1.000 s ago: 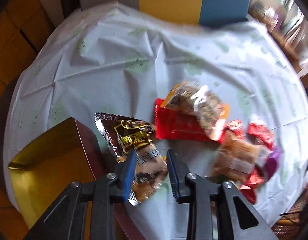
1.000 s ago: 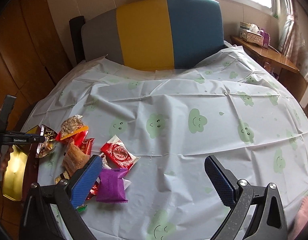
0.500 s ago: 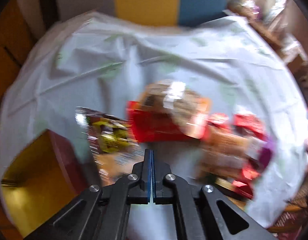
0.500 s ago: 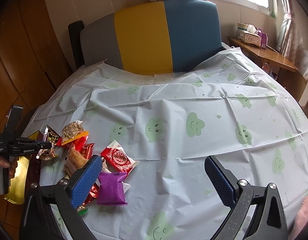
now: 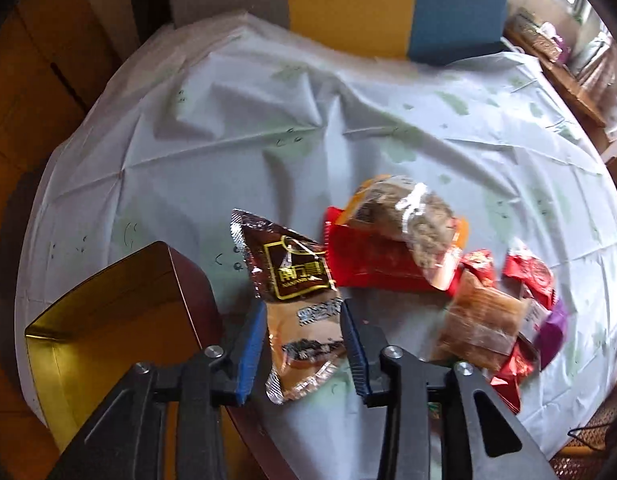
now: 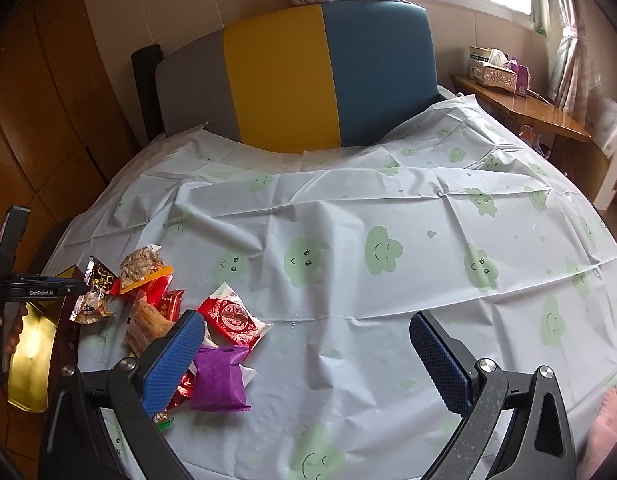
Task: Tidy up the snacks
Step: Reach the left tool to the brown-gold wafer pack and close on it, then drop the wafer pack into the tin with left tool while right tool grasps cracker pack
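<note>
A pile of snack packets lies on the cloud-print tablecloth (image 6: 348, 220). In the left wrist view a brown and gold packet (image 5: 296, 280) lies by an open gold tin (image 5: 108, 320). My left gripper (image 5: 302, 320) points steeply down over it. Its jaws are opening, with the packet's lower half between the blue pads (image 5: 252, 332). To the right sit a clear bag of nuts (image 5: 404, 216) on a red packet (image 5: 368, 264) and a tan cake packet (image 5: 484, 328). My right gripper (image 6: 304, 320) stands wide open and empty, with its left finger over the pile beside a purple packet (image 6: 218, 380).
A grey, yellow and blue chair back (image 6: 292, 80) stands at the table's far edge. A wooden side shelf (image 6: 520, 108) with a tissue box is at the back right. The gold tin (image 6: 32, 344) overhangs the table's left edge, with a hand behind it.
Half a second ago the left jaws were fully closed with nothing between them. Now they stand apart again around the brown packet. The right gripper has kept still.
</note>
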`<state>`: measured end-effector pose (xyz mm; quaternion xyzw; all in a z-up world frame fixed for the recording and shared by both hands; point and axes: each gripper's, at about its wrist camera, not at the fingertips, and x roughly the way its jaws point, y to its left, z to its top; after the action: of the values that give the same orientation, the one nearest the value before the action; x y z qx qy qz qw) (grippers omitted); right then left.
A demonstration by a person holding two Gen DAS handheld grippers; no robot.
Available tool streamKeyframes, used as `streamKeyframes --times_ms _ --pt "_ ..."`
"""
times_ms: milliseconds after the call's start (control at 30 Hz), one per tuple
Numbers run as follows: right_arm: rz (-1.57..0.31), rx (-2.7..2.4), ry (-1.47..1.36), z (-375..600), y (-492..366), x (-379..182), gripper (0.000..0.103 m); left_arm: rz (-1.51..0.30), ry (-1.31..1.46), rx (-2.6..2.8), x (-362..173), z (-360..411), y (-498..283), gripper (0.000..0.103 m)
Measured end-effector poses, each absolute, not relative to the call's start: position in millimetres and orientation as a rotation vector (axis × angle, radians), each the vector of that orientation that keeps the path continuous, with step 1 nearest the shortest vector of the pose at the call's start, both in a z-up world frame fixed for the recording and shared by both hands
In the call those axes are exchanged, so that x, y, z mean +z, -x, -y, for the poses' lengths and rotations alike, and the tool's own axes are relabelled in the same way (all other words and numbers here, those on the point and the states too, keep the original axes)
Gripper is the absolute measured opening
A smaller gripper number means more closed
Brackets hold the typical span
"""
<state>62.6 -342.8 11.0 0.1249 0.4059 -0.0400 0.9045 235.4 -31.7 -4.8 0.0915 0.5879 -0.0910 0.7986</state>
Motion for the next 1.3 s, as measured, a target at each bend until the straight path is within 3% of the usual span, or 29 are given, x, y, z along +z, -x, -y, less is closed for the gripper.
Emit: streamKeyframes --times_ms 33,100,167,533,567,667,700,767,867,1300 --pt "-0.839 -0.082 -0.26 342.7 -62.7 11.2 0.103 -1.28 -0.187 -0.188 -8.0 29.6 -240.4 0.042" --pt "-0.841 -0.081 -0.262 342.8 -63.0 11.2 0.103 -1.307 -0.159 -0.184 -14.9 26.0 -244.9 0.057" --pt "-0.842 -0.079 -0.264 342.5 -63.0 11.1 0.103 -1.315 -0.151 -0.184 -17.7 25.8 -249.0 0.061" --pt "-0.859 -0.067 -0.251 337.6 -65.5 8.8 0.103 -1.338 -0.244 -0.163 -60.1 47.8 -275.4 0.061" --pt "-0.863 -0.061 -0.245 335.9 -65.8 8.3 0.103 -1.334 -0.251 -0.16 -63.9 47.7 -275.6 0.06" --pt "-0.867 -0.011 -0.235 327.3 -66.5 7.6 0.102 -1.305 -0.305 -0.164 -71.5 51.3 -268.5 0.037" --pt "-0.867 0.022 -0.235 322.9 -66.7 7.6 0.099 -1.287 -0.324 -0.165 -71.6 52.7 -265.0 0.034" --pt "-0.883 0.101 -0.239 311.8 -68.5 5.4 0.076 -1.266 -0.342 -0.17 -71.4 54.7 -259.6 0.031" --pt "-0.935 0.222 -0.193 284.6 -71.1 -2.5 0.05 -1.252 -0.319 -0.192 -70.2 53.2 -249.3 0.029" --pt "-1.099 0.53 0.064 173.5 -68.4 -40.2 0.048 -1.215 -0.191 -0.28 -54.0 32.4 -215.5 0.028"
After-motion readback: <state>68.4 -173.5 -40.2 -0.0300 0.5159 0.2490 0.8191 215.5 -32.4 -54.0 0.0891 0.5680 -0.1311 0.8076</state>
